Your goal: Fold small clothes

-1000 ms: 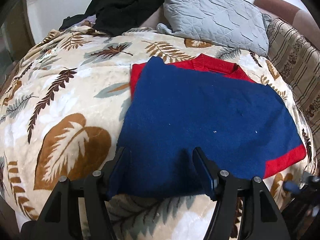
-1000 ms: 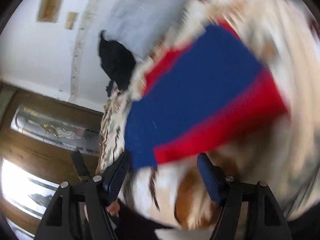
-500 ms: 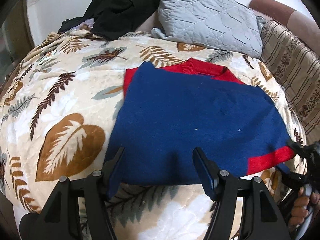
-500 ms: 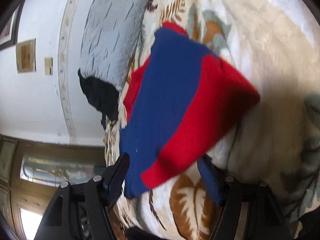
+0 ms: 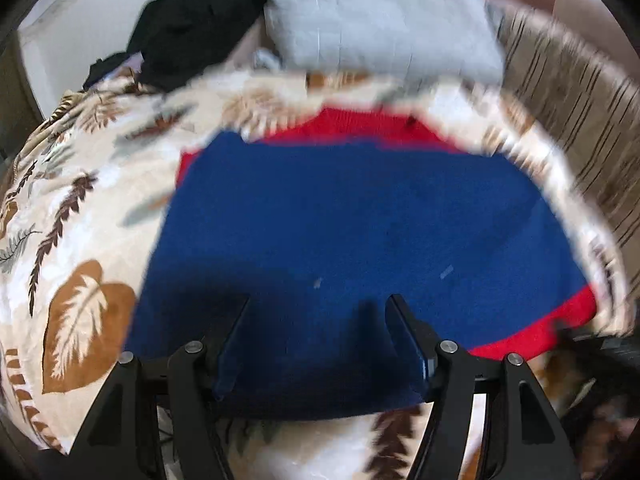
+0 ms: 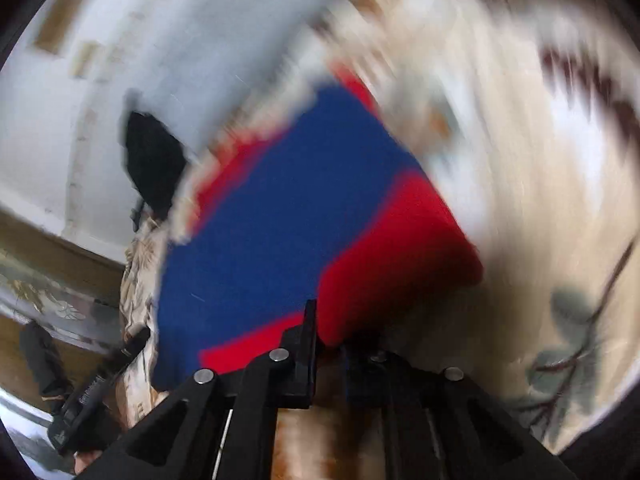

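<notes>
The sweater (image 5: 352,232) lies flat on the bed (image 5: 80,208), near hem between the spread left tongs (image 5: 316,344), while the right tongs (image 6: 328,344) are closing on its red corner and may snag the blanket too

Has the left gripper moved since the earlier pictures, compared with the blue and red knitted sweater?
Yes. The left gripper has advanced over the blue and red knitted sweater's near edge, which now lies between its open fingers.

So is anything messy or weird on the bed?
A bit. The blue and red sweater lies fairly flat on the leaf blanket, but a black garment sits crumpled in a heap beside the grey pillow. Both pictures are blurry, so small wrinkles cannot be judged.
</notes>
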`<state>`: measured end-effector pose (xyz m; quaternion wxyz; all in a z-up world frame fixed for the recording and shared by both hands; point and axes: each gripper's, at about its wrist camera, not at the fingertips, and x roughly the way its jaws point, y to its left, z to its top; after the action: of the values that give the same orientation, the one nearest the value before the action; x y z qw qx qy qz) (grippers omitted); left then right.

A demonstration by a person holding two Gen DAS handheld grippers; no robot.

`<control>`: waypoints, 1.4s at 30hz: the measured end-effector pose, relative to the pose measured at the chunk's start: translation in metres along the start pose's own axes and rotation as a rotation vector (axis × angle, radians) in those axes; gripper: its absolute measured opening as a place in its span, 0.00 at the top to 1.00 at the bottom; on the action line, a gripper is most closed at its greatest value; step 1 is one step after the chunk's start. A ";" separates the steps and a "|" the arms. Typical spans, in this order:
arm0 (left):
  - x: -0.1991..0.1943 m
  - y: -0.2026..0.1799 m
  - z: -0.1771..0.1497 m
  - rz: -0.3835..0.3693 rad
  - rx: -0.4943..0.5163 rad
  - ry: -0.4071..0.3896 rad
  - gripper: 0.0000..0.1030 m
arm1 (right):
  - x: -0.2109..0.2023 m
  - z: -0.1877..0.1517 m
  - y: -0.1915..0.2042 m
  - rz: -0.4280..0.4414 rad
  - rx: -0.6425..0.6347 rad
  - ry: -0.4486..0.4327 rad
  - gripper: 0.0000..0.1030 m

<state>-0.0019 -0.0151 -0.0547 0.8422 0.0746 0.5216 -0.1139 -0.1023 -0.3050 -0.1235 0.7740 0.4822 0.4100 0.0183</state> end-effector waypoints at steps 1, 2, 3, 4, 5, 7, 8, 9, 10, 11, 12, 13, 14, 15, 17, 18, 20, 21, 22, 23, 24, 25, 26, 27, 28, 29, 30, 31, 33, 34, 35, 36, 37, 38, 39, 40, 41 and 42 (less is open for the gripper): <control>0.010 0.001 -0.004 0.010 0.005 0.029 0.34 | -0.009 0.001 0.001 -0.003 -0.022 0.011 0.82; 0.014 0.002 -0.007 0.010 0.000 0.020 0.33 | -0.021 0.000 0.005 -0.008 -0.050 0.009 0.74; 0.013 0.001 -0.009 0.012 0.001 0.003 0.33 | -0.030 -0.002 0.008 0.011 -0.069 0.007 0.46; 0.013 0.000 -0.010 0.020 0.011 -0.004 0.32 | -0.042 -0.003 0.010 0.028 -0.091 0.004 0.23; 0.013 -0.001 -0.010 0.024 0.018 -0.006 0.32 | -0.054 -0.002 0.013 0.013 -0.112 -0.018 0.23; 0.014 0.000 -0.011 0.023 0.020 -0.009 0.32 | -0.073 0.005 0.019 0.014 -0.164 -0.060 0.23; 0.015 0.001 -0.010 0.020 0.015 -0.008 0.32 | -0.081 0.015 0.023 0.014 -0.185 -0.087 0.23; 0.016 0.002 -0.010 0.017 0.010 -0.007 0.32 | -0.083 0.031 0.031 0.015 -0.219 -0.108 0.23; 0.016 0.001 -0.010 0.018 0.009 -0.009 0.31 | -0.079 0.046 0.035 0.014 -0.249 -0.108 0.23; 0.016 0.001 -0.010 0.020 0.014 -0.011 0.31 | -0.071 0.062 0.042 0.008 -0.267 -0.110 0.23; 0.016 0.001 -0.011 0.021 0.018 -0.013 0.31 | -0.061 0.080 0.044 0.000 -0.280 -0.111 0.23; 0.015 0.000 -0.011 0.021 0.017 -0.013 0.31 | -0.041 0.104 0.048 -0.012 -0.302 -0.082 0.23; 0.015 0.000 -0.011 0.019 0.014 -0.012 0.31 | -0.023 0.120 0.051 -0.026 -0.304 -0.057 0.23; 0.015 0.000 -0.011 0.016 0.012 -0.011 0.31 | -0.006 0.137 0.050 -0.053 -0.297 -0.037 0.23; 0.015 0.000 -0.011 0.012 0.007 -0.010 0.31 | 0.030 0.166 0.045 -0.116 -0.314 0.034 0.23; 0.015 0.000 -0.011 0.011 0.008 -0.012 0.31 | 0.042 0.173 0.042 -0.151 -0.313 0.050 0.23; 0.016 0.001 -0.012 0.008 0.007 -0.016 0.30 | 0.063 0.177 0.042 -0.170 -0.341 0.098 0.23; 0.016 0.002 -0.012 0.006 0.006 -0.020 0.30 | 0.067 0.175 0.048 -0.191 -0.398 0.089 0.28; 0.016 0.002 -0.012 0.004 0.007 -0.021 0.30 | 0.073 0.173 0.053 -0.234 -0.438 0.108 0.65; 0.016 0.002 -0.012 0.002 0.008 -0.023 0.30 | 0.073 0.173 0.054 -0.258 -0.439 0.127 0.86; 0.016 0.003 -0.013 0.000 0.007 -0.025 0.30 | 0.067 0.172 0.061 -0.267 -0.441 0.111 0.85; 0.016 0.004 -0.013 -0.004 0.003 -0.026 0.30 | 0.061 0.170 0.071 -0.279 -0.475 0.082 0.86; 0.016 0.004 -0.014 -0.005 0.001 -0.028 0.30 | 0.054 0.165 0.083 -0.297 -0.513 0.044 0.86; 0.016 0.004 -0.014 -0.003 -0.001 -0.029 0.30 | 0.049 0.160 0.091 -0.319 -0.532 0.019 0.86; 0.016 0.003 -0.014 0.001 -0.001 -0.030 0.30 | 0.052 0.159 0.091 -0.345 -0.535 0.017 0.85; 0.016 0.002 -0.013 0.005 0.000 -0.029 0.30 | 0.062 0.158 0.086 -0.397 -0.535 0.044 0.82; 0.016 0.002 -0.013 0.005 0.003 -0.028 0.30 | 0.071 0.159 0.080 -0.426 -0.512 0.071 0.76; 0.015 0.003 -0.014 0.002 0.002 -0.026 0.30 | 0.071 0.160 0.069 -0.427 -0.447 0.074 0.71; 0.015 0.005 -0.013 -0.009 -0.007 -0.020 0.30 | 0.054 0.159 0.062 -0.408 -0.377 0.017 0.33; 0.015 0.005 -0.013 -0.009 -0.008 -0.019 0.30 | 0.039 0.155 0.063 -0.403 -0.350 -0.034 0.25; 0.014 0.005 -0.013 -0.008 -0.010 -0.018 0.30 | 0.024 0.149 0.066 -0.388 -0.338 -0.074 0.25; 0.013 0.005 -0.013 -0.008 -0.014 -0.014 0.30 | 0.012 0.142 0.070 -0.363 -0.332 -0.097 0.25; 0.009 0.007 -0.013 -0.020 -0.028 -0.009 0.30 | -0.002 0.129 0.078 -0.293 -0.335 -0.108 0.25; 0.002 0.011 -0.012 -0.047 -0.051 -0.016 0.30 | -0.010 0.117 0.086 -0.234 -0.342 -0.110 0.25; -0.008 0.018 -0.013 -0.080 -0.081 -0.041 0.30 | -0.017 0.103 0.093 -0.174 -0.357 -0.110 0.25; -0.020 0.027 -0.014 -0.093 -0.109 -0.074 0.30 | -0.021 0.084 0.100 -0.119 -0.381 -0.093 0.25; -0.031 0.038 -0.015 -0.081 -0.134 -0.103 0.30 | -0.024 0.073 0.101 -0.095 -0.392 -0.076 0.25; -0.039 0.048 -0.018 -0.068 -0.161 -0.120 0.30 | -0.025 0.057 0.102 -0.066 -0.401 -0.058 0.25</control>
<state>-0.0208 0.0398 -0.0275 0.8709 -0.0183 0.4798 -0.1045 -0.0444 -0.3032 -0.0194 0.8662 0.3050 0.3912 0.0603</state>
